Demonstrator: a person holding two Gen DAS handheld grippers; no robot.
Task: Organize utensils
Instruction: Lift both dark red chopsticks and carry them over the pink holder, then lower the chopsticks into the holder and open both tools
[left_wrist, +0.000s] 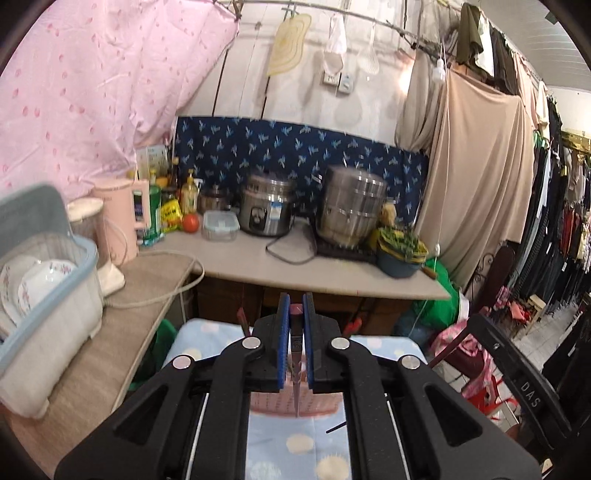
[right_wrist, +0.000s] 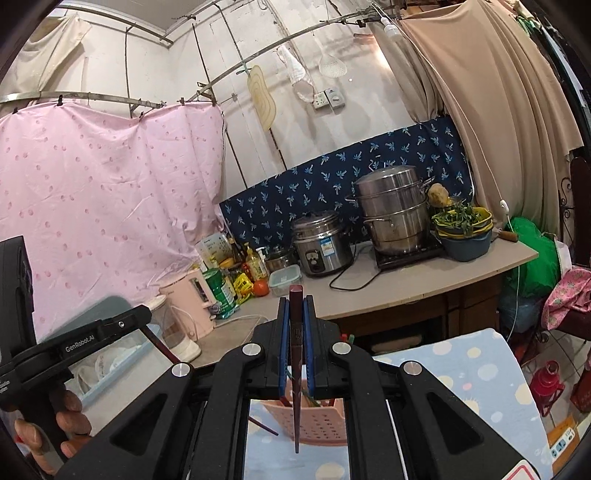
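1. I am clamping my left gripper (left_wrist: 295, 314) shut on a slim dark red-brown chopstick (left_wrist: 296, 376), which is hanging down between the blue pads with its pointed tip toward me.
2. I am pinching a second dark maroon chopstick (right_wrist: 296, 354) in my right gripper (right_wrist: 296, 314); its blunt end is poking out past the fingertips and its tip is pointing down.
3. Below both grippers a pink perforated plastic utensil basket (right_wrist: 317, 424) is standing on a light blue cloth with pale dots (right_wrist: 461, 387), with more sticks in it.
4. One loose chopstick (right_wrist: 263, 425) is lying on the cloth just left of the basket.
5. In the right wrist view my left hand (right_wrist: 55, 424) is gripping the other tool's handle at the near left.
6. On the far counter a steel rice cooker (right_wrist: 321, 243) is sitting left of a tall stacked steel steamer pot (right_wrist: 395, 214).
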